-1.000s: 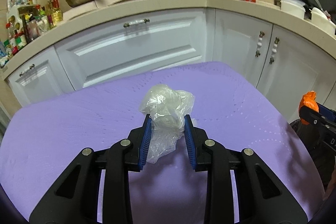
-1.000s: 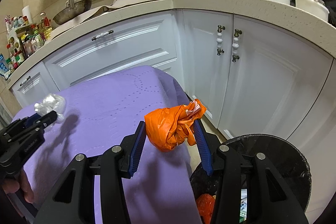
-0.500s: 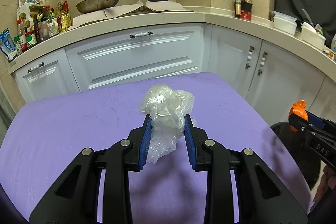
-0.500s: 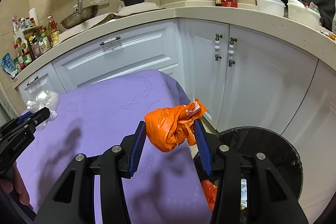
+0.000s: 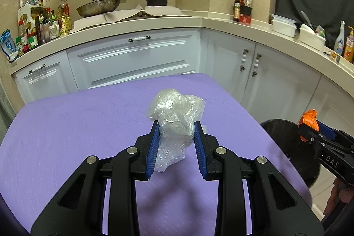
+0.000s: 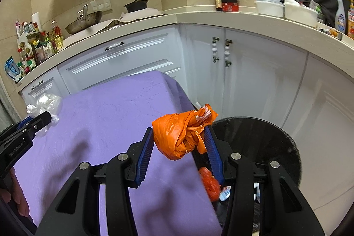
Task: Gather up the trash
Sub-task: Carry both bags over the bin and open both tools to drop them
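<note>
Trash is lifted, none dropped yet: my right claw (image 6: pixel 180 144) clamps the orange bag (image 6: pixel 181 133) beside the bin (image 6: pixel 276 141); my left claw (image 5: pixel 176 138) clamps clear plastic wrap (image 5: pixel 176 114) above the bench (image 5: pixel 66 136).

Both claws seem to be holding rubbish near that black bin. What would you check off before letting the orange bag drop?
1. Right gripper clamped on the orange bag: ok.
2. Orange bag over the black bin opening: not ok; it hangs at the purple table edge, at the bin's rim.
3. Bin open, no lid: ok.
4. Room left in bin: cannot tell; some trash shows inside.
5. Left gripper holding the clear plastic bag: ok.
6. Left gripper clear of the drop path: ok, over the table.
</note>
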Demonstrator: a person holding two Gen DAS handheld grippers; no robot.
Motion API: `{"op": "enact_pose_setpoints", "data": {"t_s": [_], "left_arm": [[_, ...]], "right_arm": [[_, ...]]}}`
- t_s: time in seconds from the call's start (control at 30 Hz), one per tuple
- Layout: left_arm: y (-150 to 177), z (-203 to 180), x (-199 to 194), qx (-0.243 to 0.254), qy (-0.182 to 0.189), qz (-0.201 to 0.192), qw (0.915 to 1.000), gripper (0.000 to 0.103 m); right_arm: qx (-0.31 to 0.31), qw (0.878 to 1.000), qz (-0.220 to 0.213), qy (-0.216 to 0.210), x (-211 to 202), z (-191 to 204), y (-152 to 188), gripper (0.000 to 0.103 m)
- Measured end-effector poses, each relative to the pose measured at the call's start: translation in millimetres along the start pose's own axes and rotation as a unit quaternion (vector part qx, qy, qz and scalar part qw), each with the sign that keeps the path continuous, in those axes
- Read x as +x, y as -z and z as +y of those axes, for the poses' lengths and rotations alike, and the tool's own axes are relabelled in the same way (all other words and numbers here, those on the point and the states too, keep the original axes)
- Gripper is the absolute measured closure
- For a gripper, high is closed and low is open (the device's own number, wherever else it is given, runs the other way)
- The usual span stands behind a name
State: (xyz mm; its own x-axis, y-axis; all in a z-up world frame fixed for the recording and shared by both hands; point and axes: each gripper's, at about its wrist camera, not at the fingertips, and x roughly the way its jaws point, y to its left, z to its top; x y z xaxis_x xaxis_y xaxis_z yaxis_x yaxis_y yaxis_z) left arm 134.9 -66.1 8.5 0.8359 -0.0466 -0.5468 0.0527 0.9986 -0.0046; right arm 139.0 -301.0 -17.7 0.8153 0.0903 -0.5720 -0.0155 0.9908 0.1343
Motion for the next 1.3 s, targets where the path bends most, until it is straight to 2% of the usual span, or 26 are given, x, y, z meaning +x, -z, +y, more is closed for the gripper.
{"op": "enact_pose_setpoints", "data": {"t_s": [0.4,0.8,1.3], "left_arm": [[7.6,-64.3,-11.8,0.041,0.053,-0.004,0.9978,0.074],[7.3,-140.4,1.5,0.091,0.108,-0.012,0.9898,0.074],[10.7,-192.8,41.9,0.121,0.125,0.002,0.9848,0.073]], "right_arm": [[0.028,0.998,-0.008,0.054,-27.6,-54.9,16.6,0.056],[0.052,0.995,-0.012,0.085,-33.2,-100.8,20.5,0.056],[0.059,0.995,0.001,0.086,-7.1,-121.4,21.1,0.056]]}}
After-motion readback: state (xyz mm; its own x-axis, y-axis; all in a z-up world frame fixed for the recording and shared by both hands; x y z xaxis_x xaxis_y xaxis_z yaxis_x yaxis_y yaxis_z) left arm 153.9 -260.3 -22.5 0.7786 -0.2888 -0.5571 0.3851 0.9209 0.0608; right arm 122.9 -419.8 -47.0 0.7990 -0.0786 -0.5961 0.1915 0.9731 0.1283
